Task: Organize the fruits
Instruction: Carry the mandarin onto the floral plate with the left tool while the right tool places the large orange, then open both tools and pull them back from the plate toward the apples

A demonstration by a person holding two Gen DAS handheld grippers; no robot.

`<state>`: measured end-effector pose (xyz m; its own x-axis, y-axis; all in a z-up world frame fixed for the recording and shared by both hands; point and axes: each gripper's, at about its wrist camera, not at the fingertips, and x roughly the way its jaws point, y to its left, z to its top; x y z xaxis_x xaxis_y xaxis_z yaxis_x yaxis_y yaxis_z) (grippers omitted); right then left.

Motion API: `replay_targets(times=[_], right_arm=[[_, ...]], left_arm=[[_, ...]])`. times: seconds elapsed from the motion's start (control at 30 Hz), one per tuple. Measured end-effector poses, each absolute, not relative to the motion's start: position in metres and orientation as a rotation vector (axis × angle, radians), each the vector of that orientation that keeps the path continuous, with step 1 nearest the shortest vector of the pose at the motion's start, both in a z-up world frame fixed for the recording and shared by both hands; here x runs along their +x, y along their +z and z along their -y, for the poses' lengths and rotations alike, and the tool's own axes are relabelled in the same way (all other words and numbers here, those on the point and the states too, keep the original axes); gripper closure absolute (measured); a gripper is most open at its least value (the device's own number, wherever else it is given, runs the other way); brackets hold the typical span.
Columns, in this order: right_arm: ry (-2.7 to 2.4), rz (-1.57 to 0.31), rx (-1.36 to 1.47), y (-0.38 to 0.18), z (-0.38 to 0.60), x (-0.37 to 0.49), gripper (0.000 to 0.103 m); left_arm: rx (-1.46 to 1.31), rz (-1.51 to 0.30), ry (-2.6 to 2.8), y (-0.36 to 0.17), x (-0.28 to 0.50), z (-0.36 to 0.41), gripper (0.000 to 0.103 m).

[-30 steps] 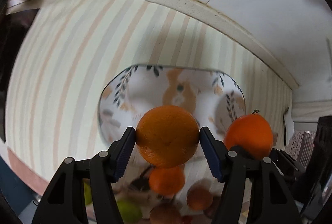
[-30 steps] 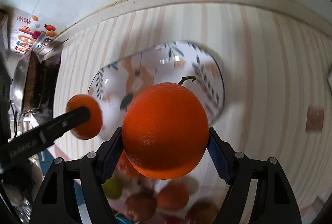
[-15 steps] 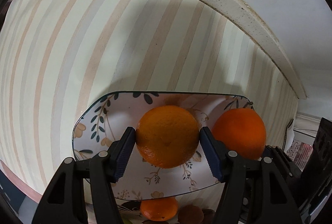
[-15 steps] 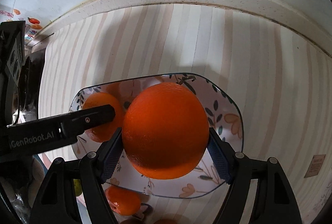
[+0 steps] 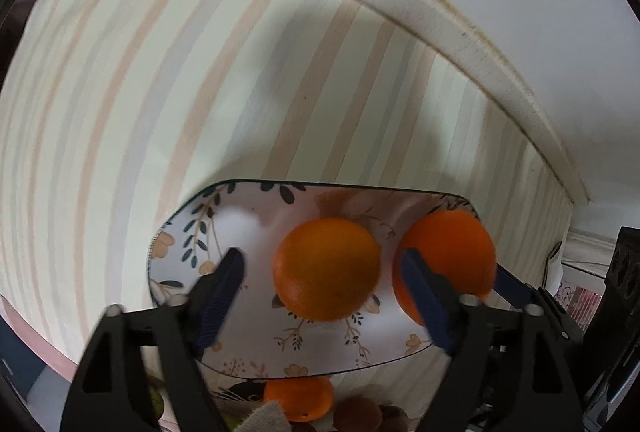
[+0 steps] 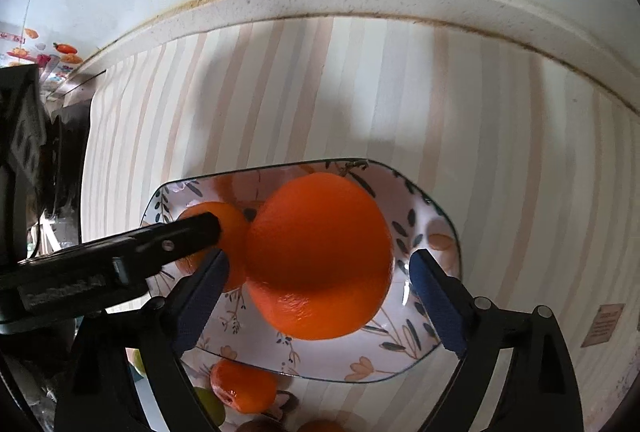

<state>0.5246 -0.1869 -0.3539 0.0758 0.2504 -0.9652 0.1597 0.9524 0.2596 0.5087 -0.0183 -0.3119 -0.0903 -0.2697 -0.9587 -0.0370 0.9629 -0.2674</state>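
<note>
A striped tablecloth (image 5: pixel 168 104) carries the floral plate (image 5: pixel 192 244). Left wrist view: the left gripper (image 5: pixel 322 268) gapes around an orange (image 5: pixel 326 268) on the plate, pads clear. Right wrist view: the right gripper (image 6: pixel 318 268) stands open around a larger orange (image 6: pixel 320 256) over the plate (image 6: pixel 436 224).

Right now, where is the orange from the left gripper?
In the left wrist view, the orange sits on the floral plate, between open fingers, left of the second orange.

Two oranges (image 5: pixel 326 268) side by side in plate (image 5: pixel 188 232)
</note>
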Motion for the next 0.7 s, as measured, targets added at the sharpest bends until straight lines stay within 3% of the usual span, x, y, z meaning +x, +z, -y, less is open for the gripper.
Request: replay_targets(times=[0.7], right_arm=[[0.032, -1.401, 0.206, -0.271, 0.172, 0.418, 0.007]], left_arm=[[-0.024, -1.418, -0.143, -0.230, 0.405, -0.002, 0.017]])
